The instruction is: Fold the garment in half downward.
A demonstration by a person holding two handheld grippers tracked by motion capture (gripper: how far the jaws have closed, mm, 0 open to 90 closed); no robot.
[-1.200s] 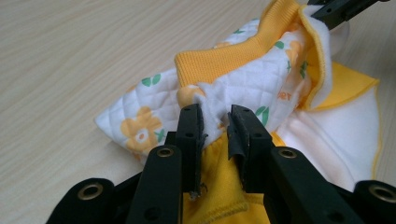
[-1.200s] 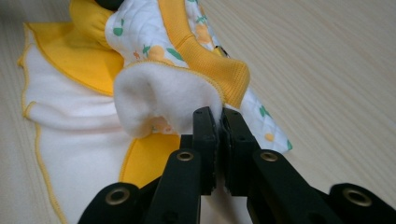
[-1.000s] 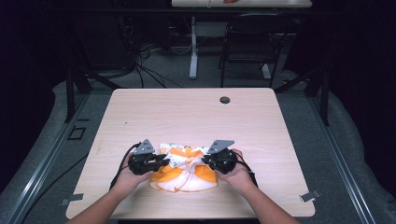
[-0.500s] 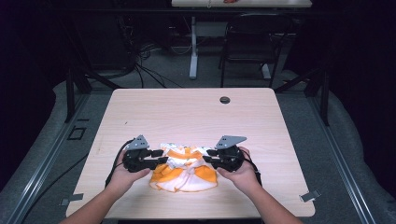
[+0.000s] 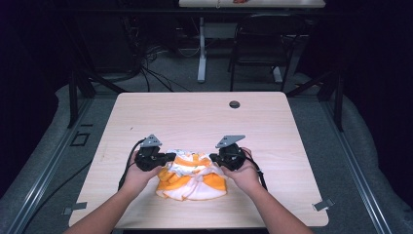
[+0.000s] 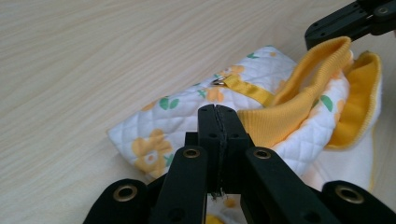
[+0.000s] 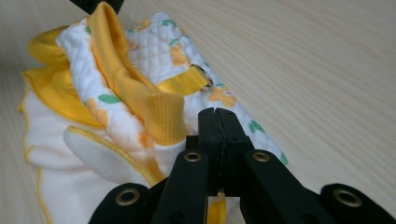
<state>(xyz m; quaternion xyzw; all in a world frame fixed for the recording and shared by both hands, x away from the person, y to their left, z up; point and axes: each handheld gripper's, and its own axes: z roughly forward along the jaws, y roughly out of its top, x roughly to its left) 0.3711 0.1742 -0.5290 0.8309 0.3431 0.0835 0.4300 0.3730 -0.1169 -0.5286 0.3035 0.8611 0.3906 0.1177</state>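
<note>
Lying near the front edge of the pale wooden bench [image 5: 204, 117], a small quilted white garment with orange flowers and yellow ribbed trim [image 5: 192, 178] sits bunched between two hands. The left tool [image 5: 168, 157] is clenched on its left edge. The right tool [image 5: 214, 158] is clenched on its right edge.

A pale, matt wood-grain surface is shown on the table [image 5: 195, 117]. The garment [image 6: 196, 100] is made of white quilted cloth printed with flowers, edged in ribbed yellow knit [image 7: 116, 79], with a small shiny metal snap [image 6: 218, 82]. Matt black plastic with brass-coloured rivets is seen on each claw [image 6: 218, 121].
</note>
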